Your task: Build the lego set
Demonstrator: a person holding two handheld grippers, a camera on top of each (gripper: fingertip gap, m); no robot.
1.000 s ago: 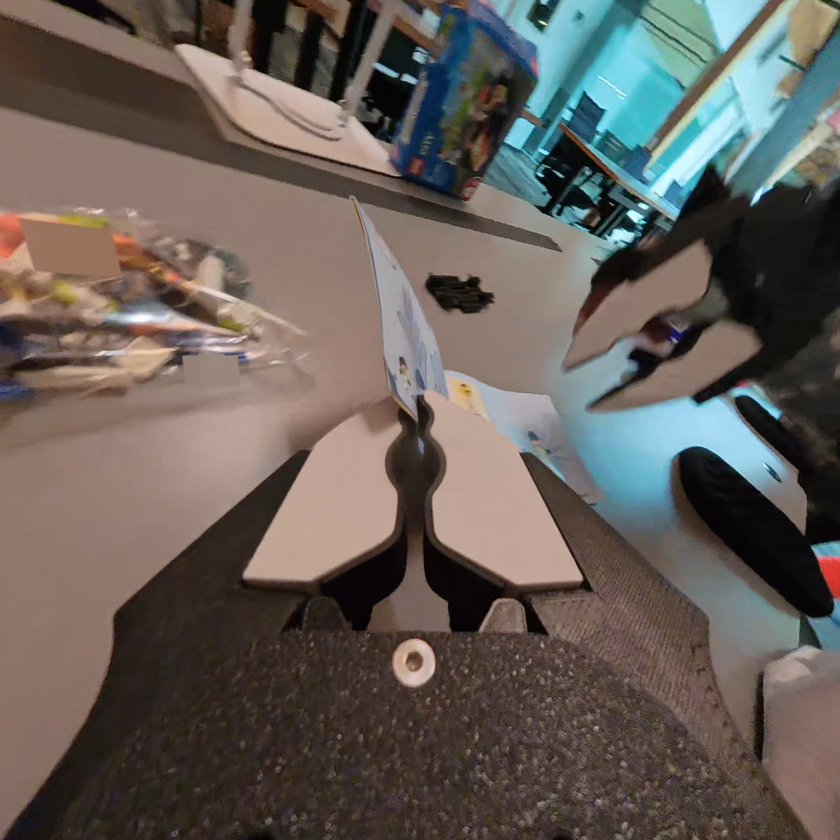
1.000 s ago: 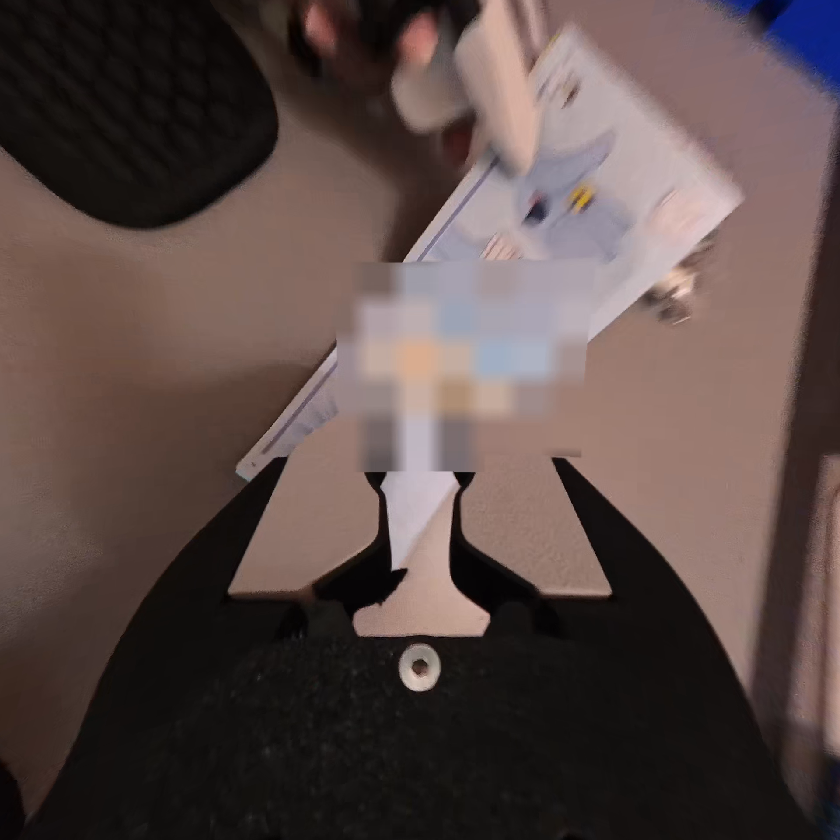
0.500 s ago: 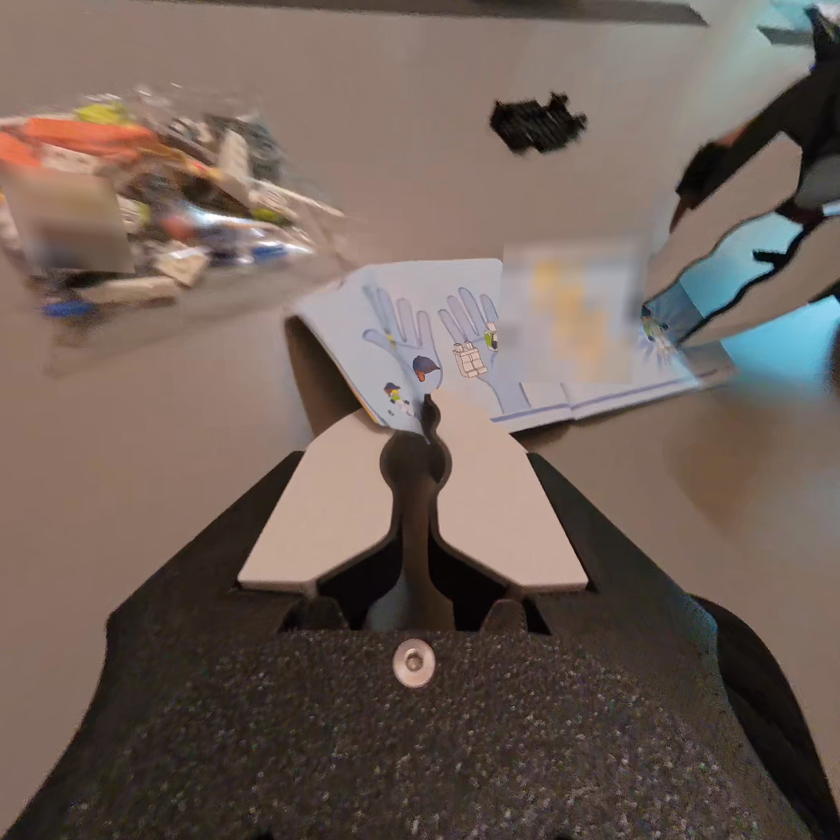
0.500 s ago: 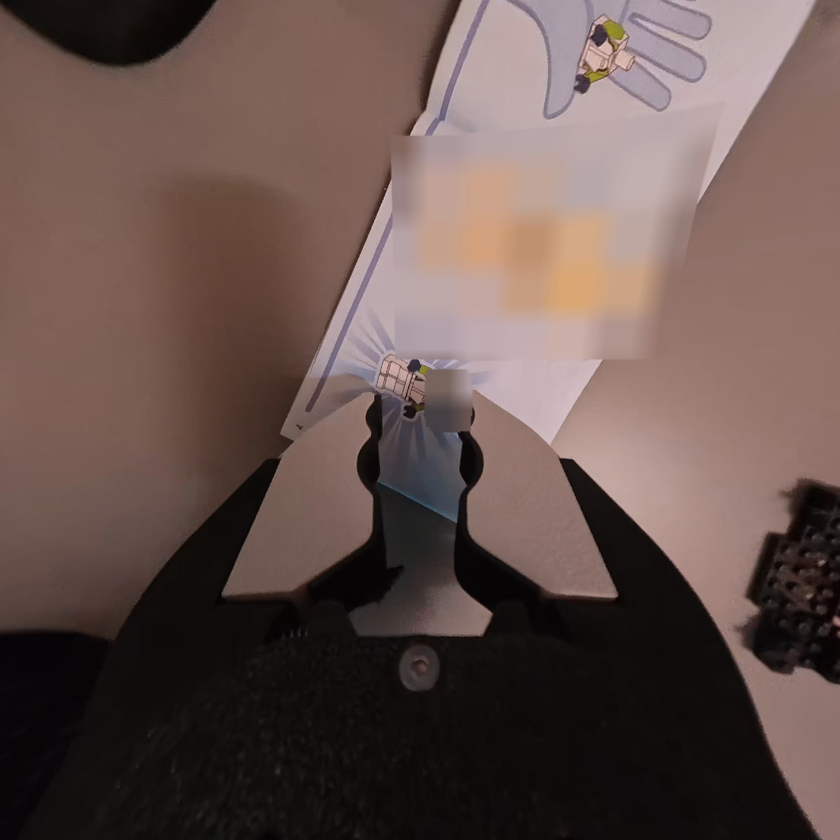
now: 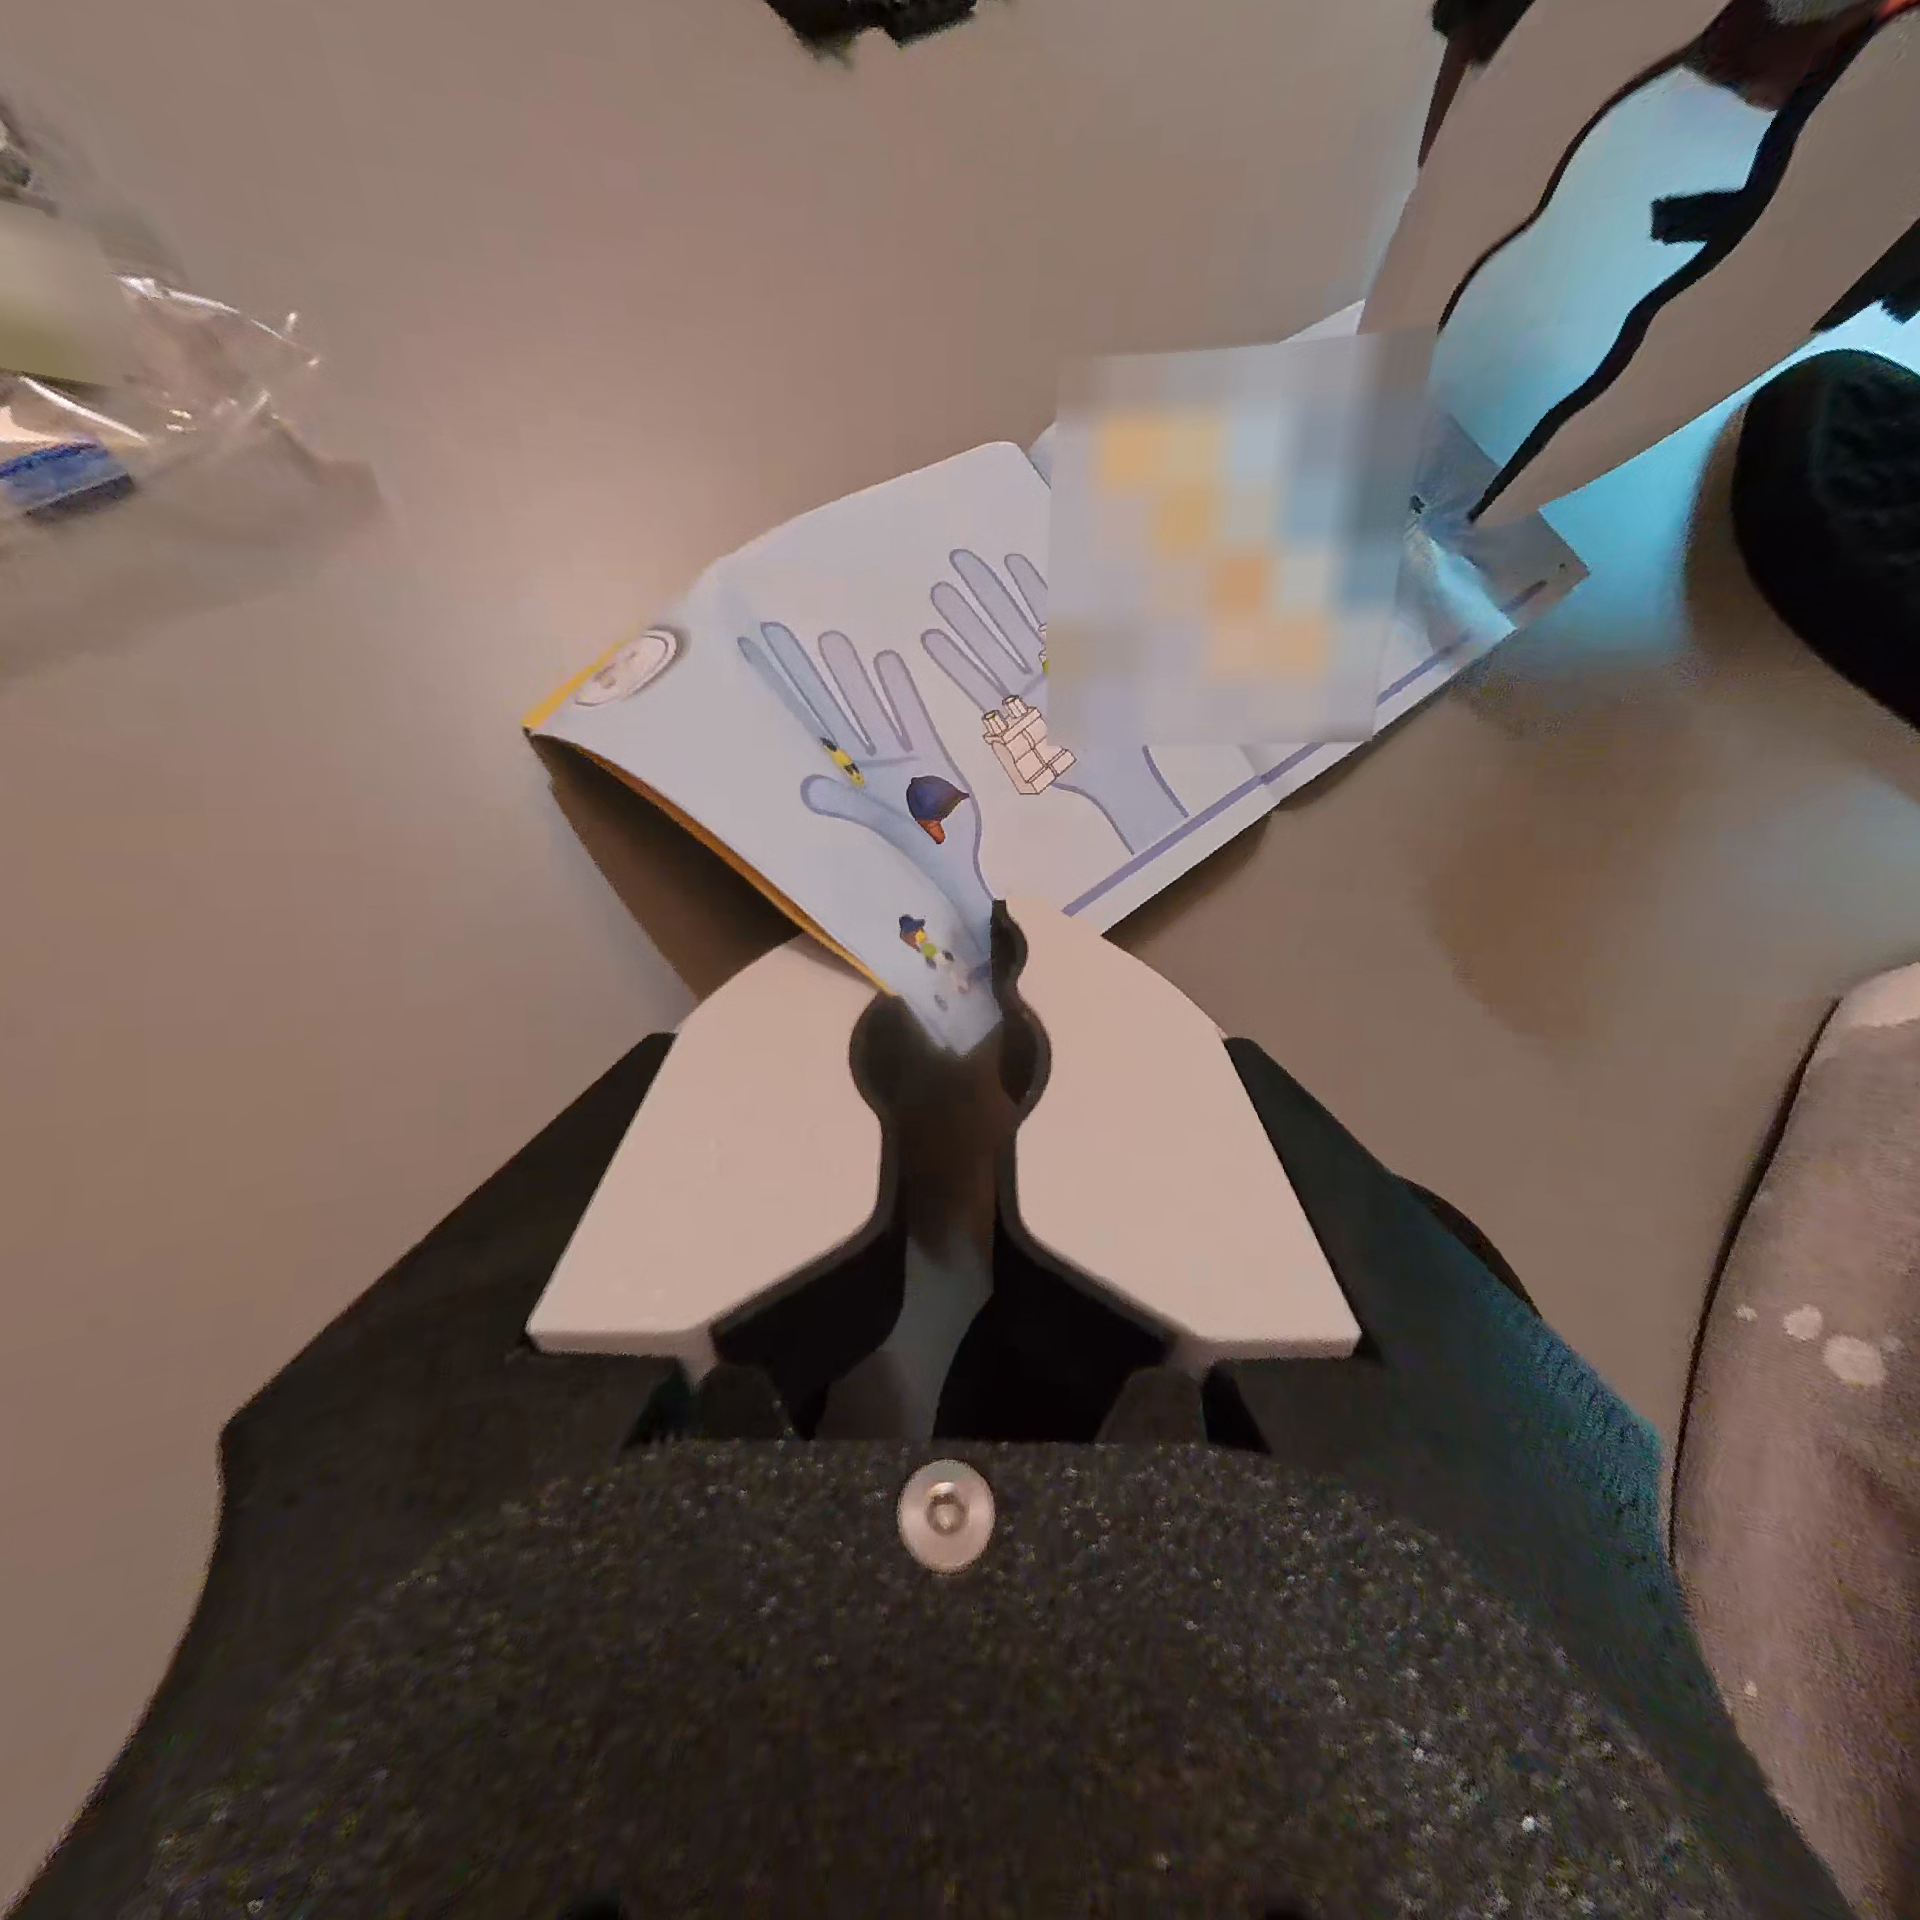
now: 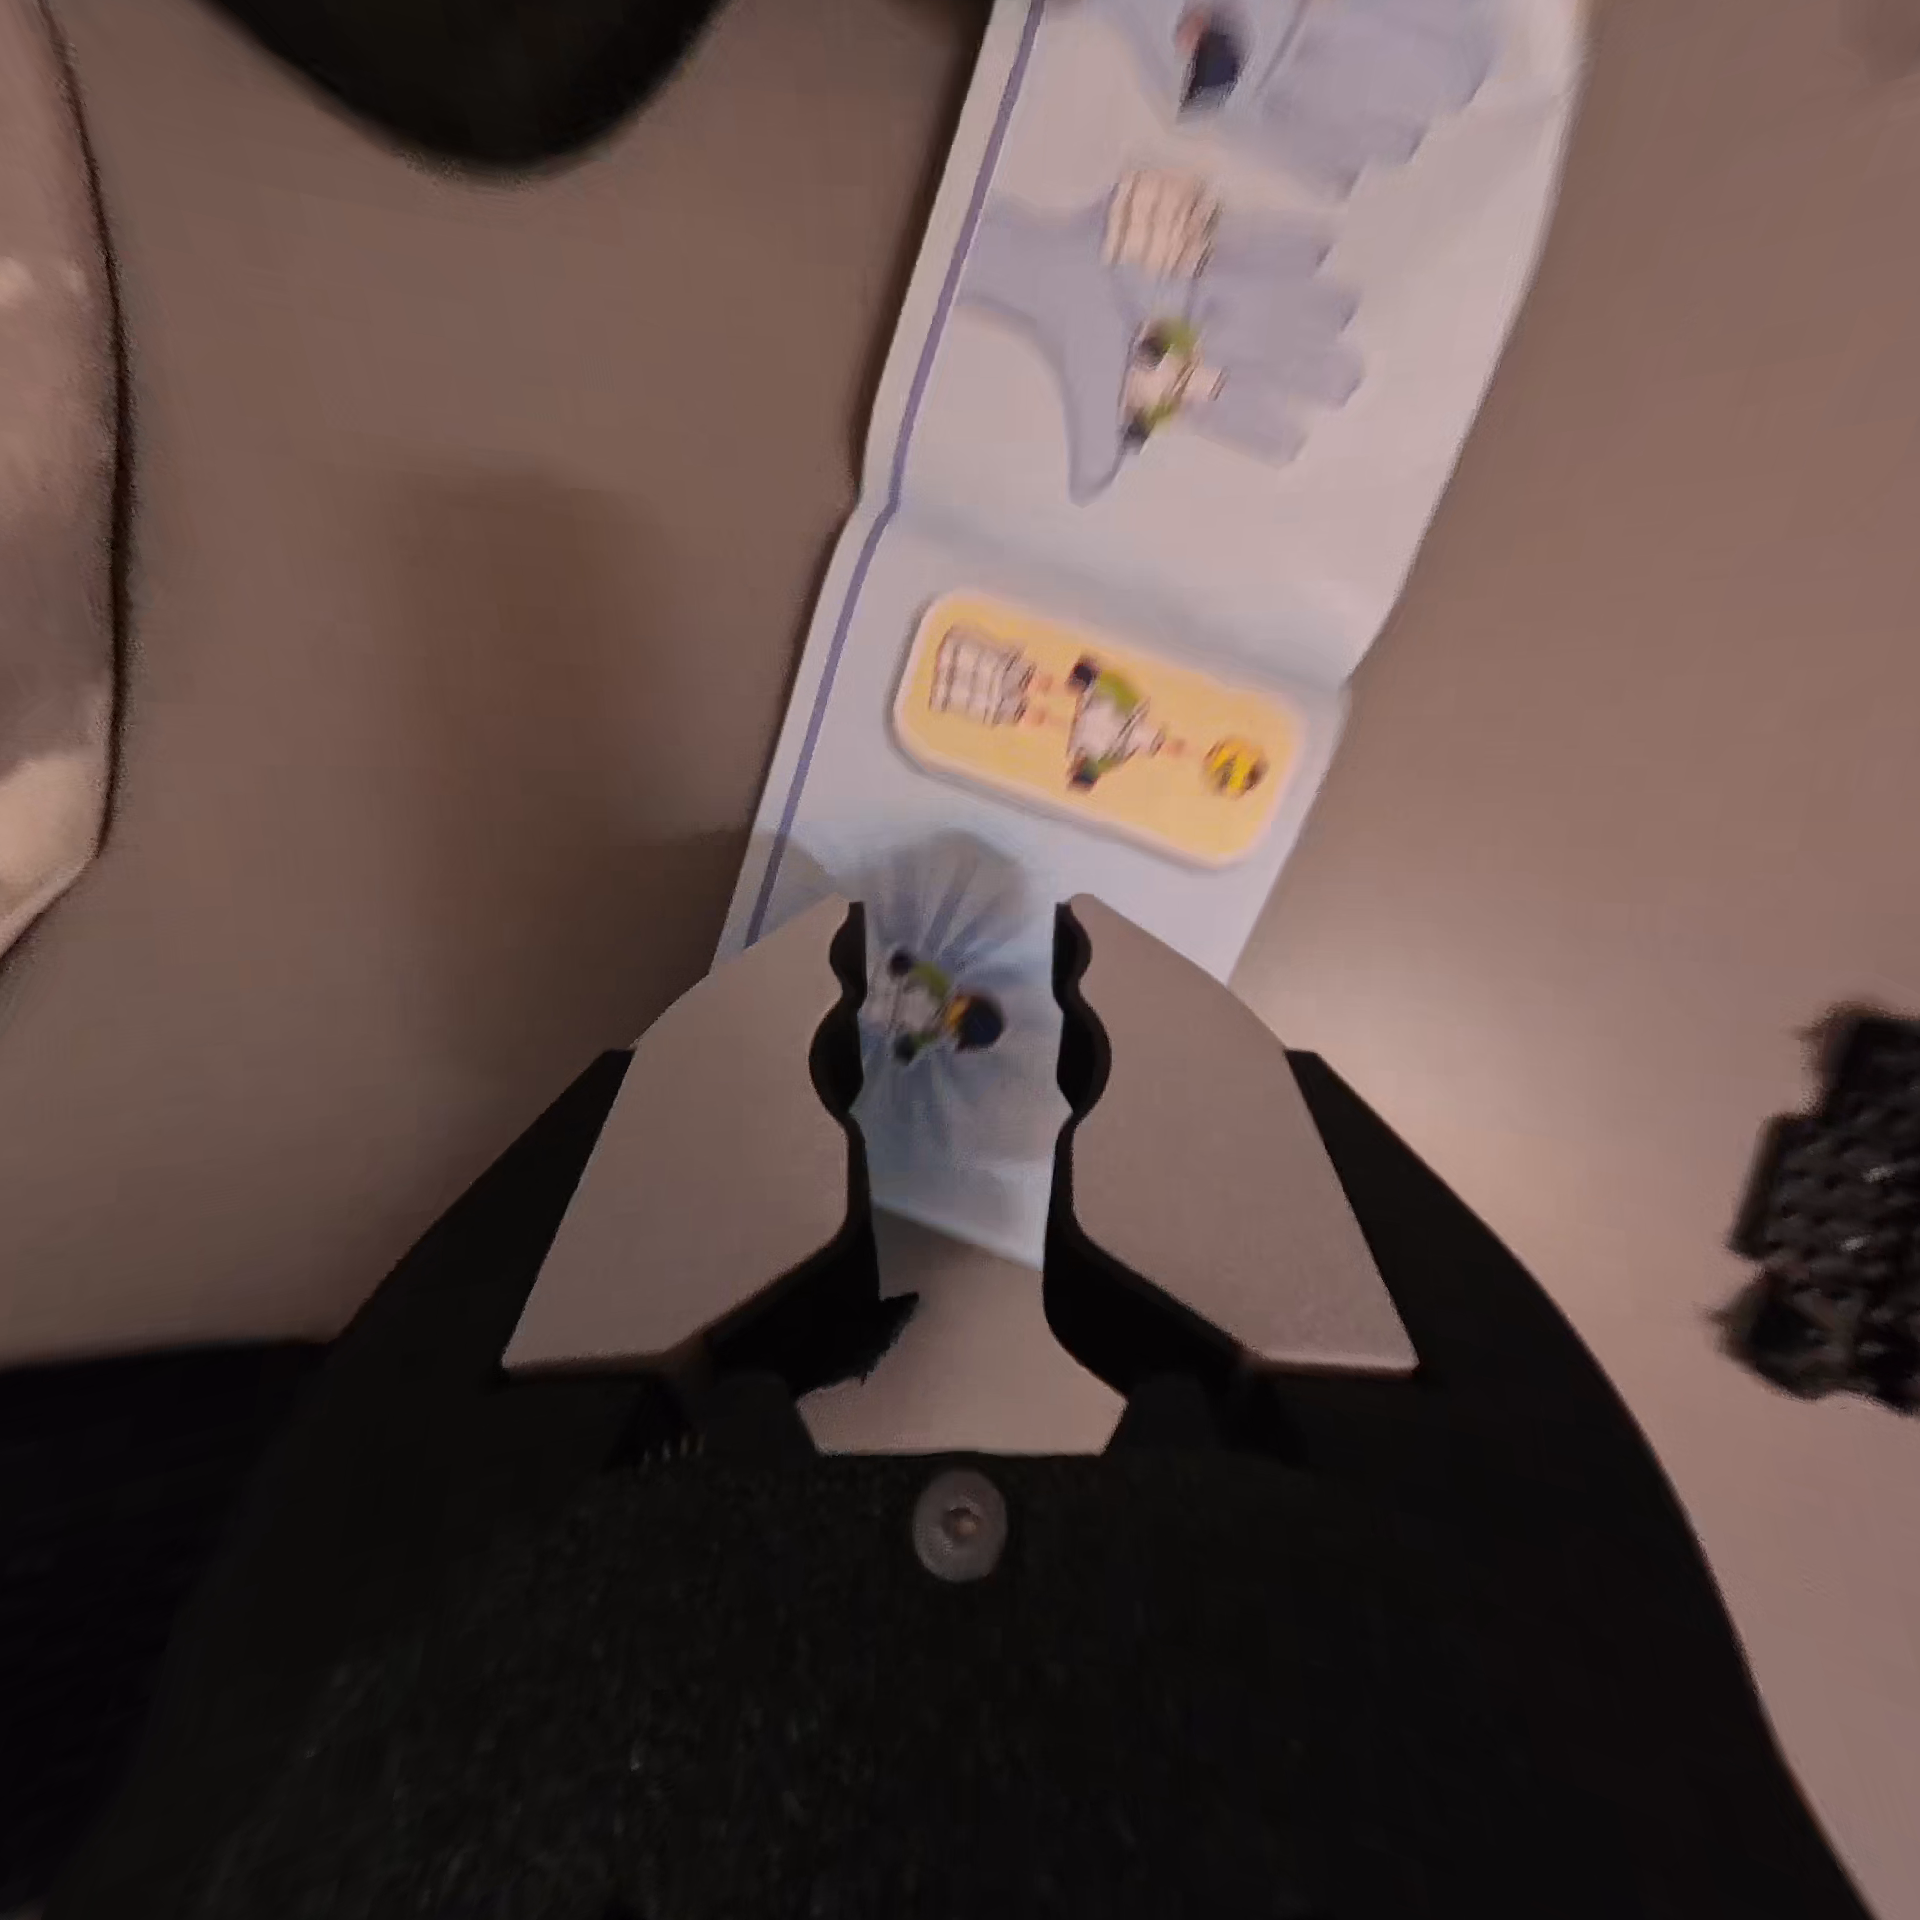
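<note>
While the instruction booklet [image 5: 862,727] lay opened out on the tan table [image 5: 520,312], the left gripper [image 5: 992,935] pinched its near corner, jaws clenched on the page so that the leaf arched up off the surface. I judged the pinch was there to keep the spread from folding shut. At the opposite end, the right gripper [image 6: 956,914] stood over the far corner with its jaws parted, the paper showing between them; from the left wrist view its tips seemed to press down on that corner, though I could not tell whether they actually touched. Holding both ends that way looked like flattening the booklet for reading, so the building itself seemed barely begun.

One booklet was in play, two grippers on it. Off to the left sat one clear plastic bag of parts [image 5: 135,416], apparently unopened and well apart from the pages. One dark, studded Lego piece [image 6: 1829,1205] lay on the table beyond the booklet's far edge. A black chair armrest [image 5: 1839,520] showed past the table's edge.
</note>
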